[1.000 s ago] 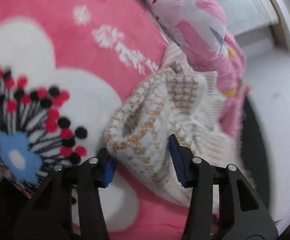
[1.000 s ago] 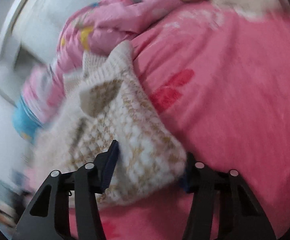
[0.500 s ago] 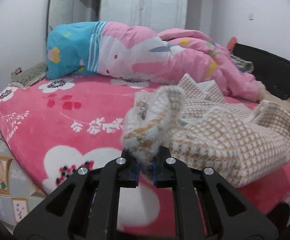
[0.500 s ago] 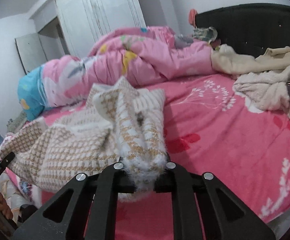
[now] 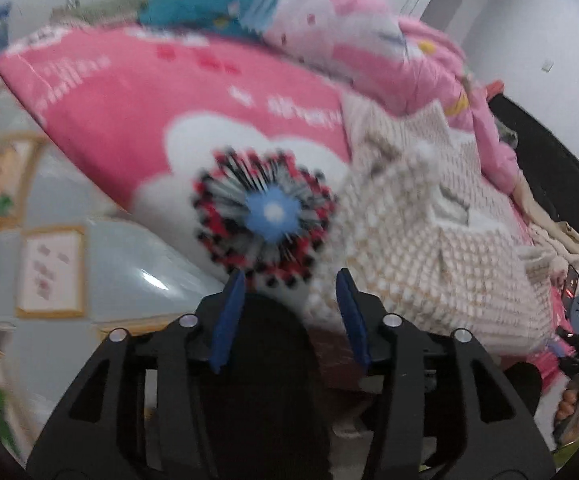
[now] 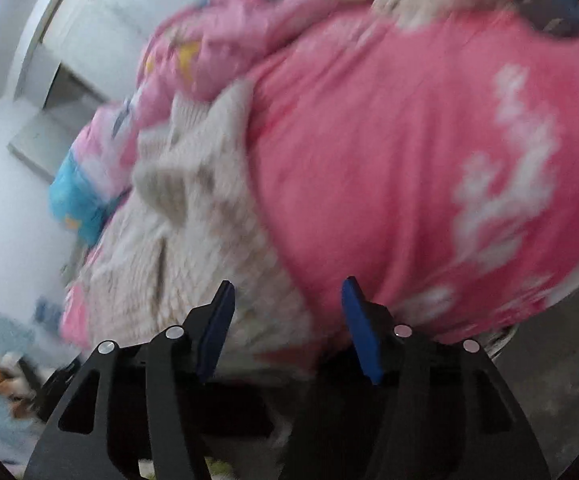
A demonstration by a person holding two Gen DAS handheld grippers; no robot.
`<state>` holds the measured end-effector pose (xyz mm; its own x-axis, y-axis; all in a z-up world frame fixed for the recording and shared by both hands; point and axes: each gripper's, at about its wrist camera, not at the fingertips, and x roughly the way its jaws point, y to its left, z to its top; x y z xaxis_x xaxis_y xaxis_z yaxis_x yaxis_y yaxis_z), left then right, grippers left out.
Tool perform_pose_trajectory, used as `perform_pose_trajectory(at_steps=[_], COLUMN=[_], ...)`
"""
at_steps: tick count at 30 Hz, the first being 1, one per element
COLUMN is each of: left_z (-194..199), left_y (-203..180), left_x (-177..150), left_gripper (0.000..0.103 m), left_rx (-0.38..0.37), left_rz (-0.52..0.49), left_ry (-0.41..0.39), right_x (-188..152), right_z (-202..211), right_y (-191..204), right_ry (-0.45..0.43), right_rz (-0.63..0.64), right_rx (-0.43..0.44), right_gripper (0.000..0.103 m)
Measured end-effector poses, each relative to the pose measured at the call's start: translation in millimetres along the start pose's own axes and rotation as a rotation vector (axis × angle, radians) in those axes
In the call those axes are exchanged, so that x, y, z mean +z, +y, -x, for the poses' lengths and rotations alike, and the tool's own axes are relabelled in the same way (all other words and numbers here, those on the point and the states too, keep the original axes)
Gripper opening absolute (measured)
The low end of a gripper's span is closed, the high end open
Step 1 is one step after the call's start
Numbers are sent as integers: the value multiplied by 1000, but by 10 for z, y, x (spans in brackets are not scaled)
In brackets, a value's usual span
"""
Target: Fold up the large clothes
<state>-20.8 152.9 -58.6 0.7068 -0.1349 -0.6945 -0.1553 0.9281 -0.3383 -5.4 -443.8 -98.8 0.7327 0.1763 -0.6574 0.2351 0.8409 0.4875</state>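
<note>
Pink bed [image 5: 137, 92]; both hand-held grippers [image 5: 289, 280] [image 6: 287, 294] agape, empty

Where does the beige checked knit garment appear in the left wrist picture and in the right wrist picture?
Left wrist view: the knit garment lies right of centre on the pink blanket, beyond the right fingertip of the open left gripper.
Right wrist view: it lies left of centre, reaching down between the fingers of the open right gripper.
Shared landmark: the pink and blue quilt, behind the garment in both.
</note>
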Motion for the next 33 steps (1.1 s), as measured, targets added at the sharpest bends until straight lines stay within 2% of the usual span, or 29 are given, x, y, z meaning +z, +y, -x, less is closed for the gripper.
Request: perform_pose_trajectory(at_steps=[2,5,7,8,9,11,12,14,15,16,18,20,21,22,24,27,30,33], left_z=[112,37,-84,-175,-317,-482,-541,-758,-839,-947,-1099,-1082,-1006,-935,-724,-490,-549,-899], left_y=[-52,-383,-619,-740,-924,-1119,-1178,-1300,-1324,-1335,-1290,-1220,-1181,-1142,-1029,-915,-885,-758], left_x=[89,247,321,362,398,433,463,539,560,594,652,704,729,746,820,935,1008,1059], left_gripper=[47,55,55,55,55,55,53,44,36,25,9,7,6,6,6,6,7,8], left_rx=[-29,-56,-36,-17,15,27,29,62,78,87,72,47,29,6,-84,-177,-177,-106], left_rz=[-37,-143,-220,-254,-319,-392,-408,-450,-463,-468,-440,-391,-365,-340,-265,-213,-228,-194], left_ry=[-41,-69,-69,-64,-58,-63,-66,-64,-61,-50,-15,-14,-28,-41,-74,-129,-148,-81], right_x=[98,141,96,41,-24,-126,-199,-276,-307,-325,-384,-485,-517,-527,-542,-506,-504,-501], right_z=[149,114,-91,-254,-435,-715,-882,-1052,-1141,-1204,-1322,-1413,-1420,-1386,-1218,-907,-900,-1259], right_y=[204,741,1225,1488,1740,2083,2305,2546,2688,2761,2896,2967,2967,2953,2927,3040,3144,3137], right_ry=[-59,-75,-34,6,48,100,122,131,138,146,169,184,190,188,146,0,-102,-72], right_rz=[57,207,344,418,489,599,678,769,815,838,884,953,973,971,977,1000,1019,1015], right_rx=[9,88,153,183,196,191,186,174,190,204,192,115,81,64,73,49,8,-42], right_gripper=[59,60,68,69,69,69,69,69,69,69,68,38,18,9,7,6,6,6])
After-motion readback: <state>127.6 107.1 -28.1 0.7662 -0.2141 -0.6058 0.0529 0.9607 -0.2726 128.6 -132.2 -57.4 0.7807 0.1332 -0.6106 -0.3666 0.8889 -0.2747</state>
